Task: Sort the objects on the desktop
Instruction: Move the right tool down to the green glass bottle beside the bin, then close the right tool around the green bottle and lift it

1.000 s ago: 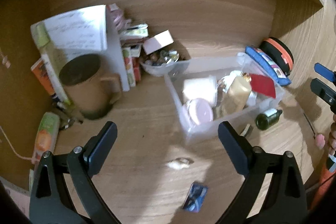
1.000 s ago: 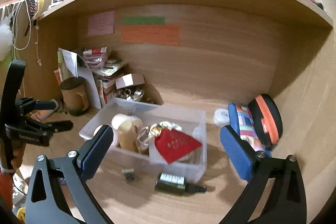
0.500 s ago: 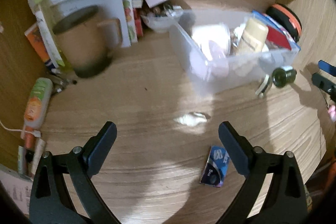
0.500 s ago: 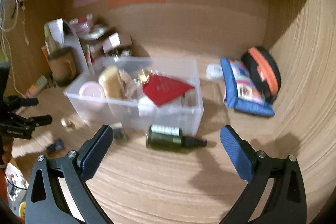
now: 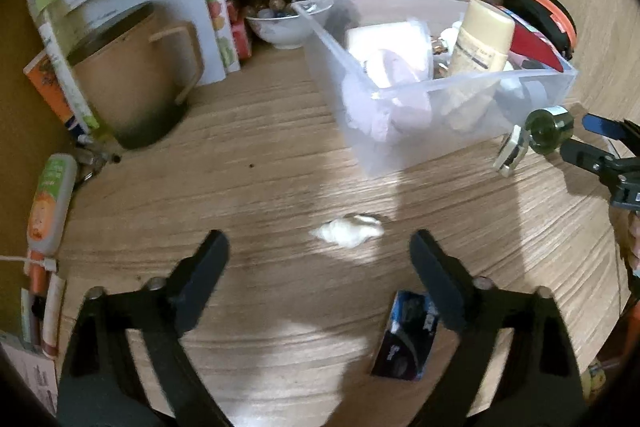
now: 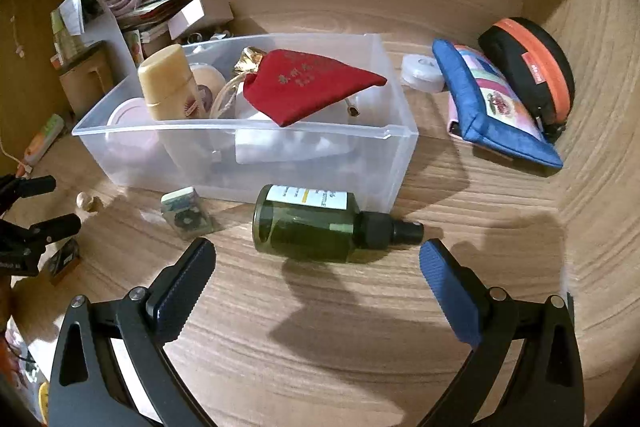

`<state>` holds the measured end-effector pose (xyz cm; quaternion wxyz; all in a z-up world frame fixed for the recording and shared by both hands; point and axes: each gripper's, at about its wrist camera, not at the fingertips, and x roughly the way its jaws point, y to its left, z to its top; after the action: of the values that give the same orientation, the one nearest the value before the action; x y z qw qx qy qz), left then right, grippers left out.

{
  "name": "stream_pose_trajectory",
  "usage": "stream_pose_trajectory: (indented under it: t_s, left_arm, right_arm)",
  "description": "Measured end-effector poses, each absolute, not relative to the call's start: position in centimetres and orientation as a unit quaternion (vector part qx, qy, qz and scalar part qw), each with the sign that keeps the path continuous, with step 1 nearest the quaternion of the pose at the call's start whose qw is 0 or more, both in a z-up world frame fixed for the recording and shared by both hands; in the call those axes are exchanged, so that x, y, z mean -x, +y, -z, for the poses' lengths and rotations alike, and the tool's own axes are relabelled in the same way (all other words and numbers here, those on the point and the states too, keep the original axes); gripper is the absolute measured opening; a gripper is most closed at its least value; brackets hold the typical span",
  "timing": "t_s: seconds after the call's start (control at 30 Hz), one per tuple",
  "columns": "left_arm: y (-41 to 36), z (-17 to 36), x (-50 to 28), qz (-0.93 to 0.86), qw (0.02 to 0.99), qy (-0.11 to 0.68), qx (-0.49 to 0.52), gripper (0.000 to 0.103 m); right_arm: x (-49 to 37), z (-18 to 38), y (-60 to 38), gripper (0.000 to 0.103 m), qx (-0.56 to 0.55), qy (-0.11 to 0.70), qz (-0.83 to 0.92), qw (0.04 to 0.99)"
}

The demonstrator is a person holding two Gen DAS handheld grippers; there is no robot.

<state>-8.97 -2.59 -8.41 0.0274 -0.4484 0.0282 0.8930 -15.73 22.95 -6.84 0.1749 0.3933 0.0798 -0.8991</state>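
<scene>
A clear plastic bin (image 6: 400,147) (image 5: 520,99) holds a cream bottle (image 6: 168,83), a red pouch (image 6: 312,83) and other items. A dark green spray bottle (image 6: 312,223) lies on its side in front of the bin, just beyond my open right gripper (image 6: 318,267). A small whitish lump (image 5: 348,231) lies on the desk just ahead of my open left gripper (image 5: 320,259). A small dark blue packet (image 5: 404,343) lies beside the left gripper's right finger. A small patterned box (image 6: 184,211) lies left of the spray bottle.
A brown mug (image 5: 136,83), papers and books stand at the back left. A bowl of trinkets (image 5: 284,23) sits behind the bin. A blue pouch (image 6: 492,107), an orange-black case (image 6: 532,67) and a white round item (image 6: 420,71) lie at the right. A tube (image 5: 50,203) lies far left.
Both grippers have tilted down and come lower and closer to the desk. The spray bottle now lies just ahead of the right gripper, the whitish lump just ahead of the left.
</scene>
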Motion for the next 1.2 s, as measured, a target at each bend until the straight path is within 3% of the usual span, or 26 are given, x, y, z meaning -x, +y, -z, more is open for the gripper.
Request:
stream_pose_trajectory:
  t_s: [0.17, 0.37, 0.5, 0.6, 1.03, 1.07, 1.2]
  left_arm:
    - [-2.2, 9.1, 10.0, -0.885, 0.041, 0.031, 0.462, 0.061]
    - [-2.4, 9.5, 10.3, -0.889, 0.035, 0.021, 0.456, 0.054]
    - [-2.5, 9.8, 10.1, -0.891, 0.033, 0.016, 0.453, 0.049]
    - [-2.2, 9.9, 10.1, -0.892, 0.035, 0.017, 0.451, 0.040]
    - [-2.7, 9.2, 8.6, -0.901, 0.028, 0.006, 0.434, 0.040]
    - [-2.7, 9.0, 8.5, -0.902, 0.026, 0.004, 0.432, 0.040]
    - [-3.0, 8.1, 8.3, -0.907, 0.030, -0.010, 0.420, 0.040]
  right_arm:
    - [16.0, 6.6, 22.3, 0.100, -0.375, 0.098, 0.906, 0.169]
    - [16.6, 6.5, 21.7, 0.092, -0.371, 0.112, 0.905, 0.174]
    - [17.5, 7.4, 21.8, 0.079, -0.397, 0.099, 0.893, 0.188]
    - [17.2, 7.4, 21.6, 0.075, -0.395, 0.100, 0.892, 0.194]
    - [15.6, 5.7, 22.6, 0.074, -0.367, 0.071, 0.903, 0.210]
    - [15.4, 5.4, 22.7, 0.058, -0.364, 0.071, 0.904, 0.211]
    - [15.6, 5.3, 23.1, 0.055, -0.373, 0.071, 0.899, 0.217]
